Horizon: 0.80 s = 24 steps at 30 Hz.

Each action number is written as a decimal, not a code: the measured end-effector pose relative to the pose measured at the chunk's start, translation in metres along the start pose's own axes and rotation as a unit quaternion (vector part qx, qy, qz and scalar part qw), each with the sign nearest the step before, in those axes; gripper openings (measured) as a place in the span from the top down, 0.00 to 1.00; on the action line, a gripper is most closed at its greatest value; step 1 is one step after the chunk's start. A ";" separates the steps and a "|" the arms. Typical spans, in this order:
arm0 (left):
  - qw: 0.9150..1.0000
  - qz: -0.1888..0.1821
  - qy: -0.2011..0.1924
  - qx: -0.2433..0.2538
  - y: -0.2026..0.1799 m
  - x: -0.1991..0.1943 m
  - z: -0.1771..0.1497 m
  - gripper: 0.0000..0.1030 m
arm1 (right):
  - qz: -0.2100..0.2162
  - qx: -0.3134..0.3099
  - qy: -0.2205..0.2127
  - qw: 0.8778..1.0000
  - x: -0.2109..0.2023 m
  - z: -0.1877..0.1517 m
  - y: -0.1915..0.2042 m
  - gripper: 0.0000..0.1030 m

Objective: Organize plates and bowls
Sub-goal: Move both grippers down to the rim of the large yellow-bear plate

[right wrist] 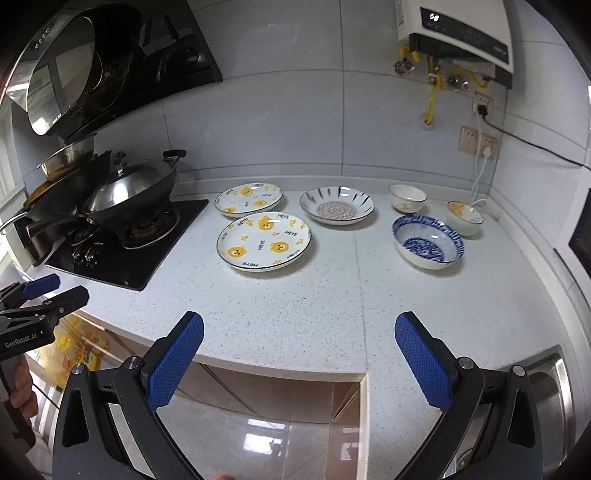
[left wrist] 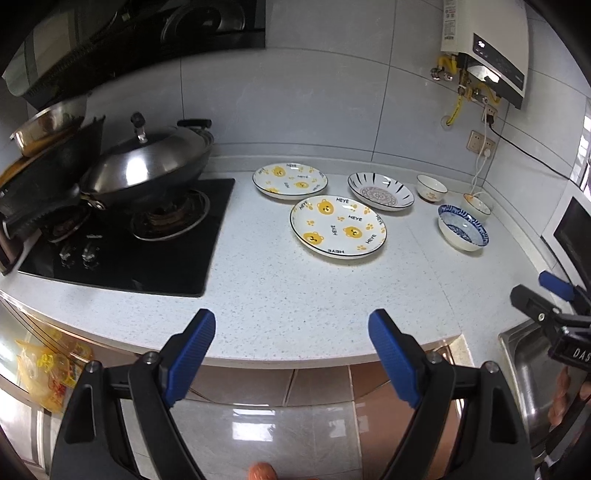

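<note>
Altogether three plates, three bowls, left gripper and right gripper both wide apart, empty.

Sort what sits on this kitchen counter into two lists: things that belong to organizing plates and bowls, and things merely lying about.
Belongs to the job:
near bear plate
far bear plate
striped plate
blue bowl
two small white bowls

Just lying about:
lidded wok
hob
water heater
sink
</note>
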<state>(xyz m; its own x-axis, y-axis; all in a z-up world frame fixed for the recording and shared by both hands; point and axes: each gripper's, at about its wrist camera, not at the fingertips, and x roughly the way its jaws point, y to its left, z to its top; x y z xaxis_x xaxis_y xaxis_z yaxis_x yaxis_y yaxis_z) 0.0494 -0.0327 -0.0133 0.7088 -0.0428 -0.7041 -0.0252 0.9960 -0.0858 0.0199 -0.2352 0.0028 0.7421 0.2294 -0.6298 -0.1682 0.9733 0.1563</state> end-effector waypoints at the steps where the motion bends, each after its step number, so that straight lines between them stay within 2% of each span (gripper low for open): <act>1: 1.000 -0.004 0.004 -0.005 0.001 0.007 0.004 0.17 | 0.003 -0.001 0.004 1.000 0.007 0.003 0.000 0.01; 5: 0.998 -0.042 0.031 -0.025 0.007 0.047 0.024 0.17 | 0.009 -0.002 0.022 1.000 0.038 0.015 0.000 0.01; 10: 0.992 -0.094 0.067 -0.046 0.026 0.118 0.060 0.17 | 0.014 0.009 0.055 0.998 0.097 0.038 0.002 0.01; 13: 0.984 -0.128 0.101 -0.070 0.041 0.171 0.086 0.17 | 0.019 0.022 0.080 0.996 0.139 0.055 0.001 0.01; 18: 0.965 -0.176 0.171 -0.088 0.053 0.260 0.125 0.18 | 0.009 0.062 0.128 0.990 0.213 0.079 -0.006 0.01; 24: 0.945 -0.198 0.244 -0.096 0.042 0.345 0.140 0.19 | -0.004 0.088 0.181 0.980 0.284 0.091 -0.021 0.01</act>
<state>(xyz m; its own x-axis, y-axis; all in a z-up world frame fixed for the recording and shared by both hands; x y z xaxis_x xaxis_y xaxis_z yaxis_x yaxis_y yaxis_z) 0.3914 0.0050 -0.1611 0.2812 -0.4860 -0.8275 0.0123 0.8640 -0.5033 0.2935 -0.1914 -0.1099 0.4588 0.2409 -0.8553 -0.0256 0.9657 0.2582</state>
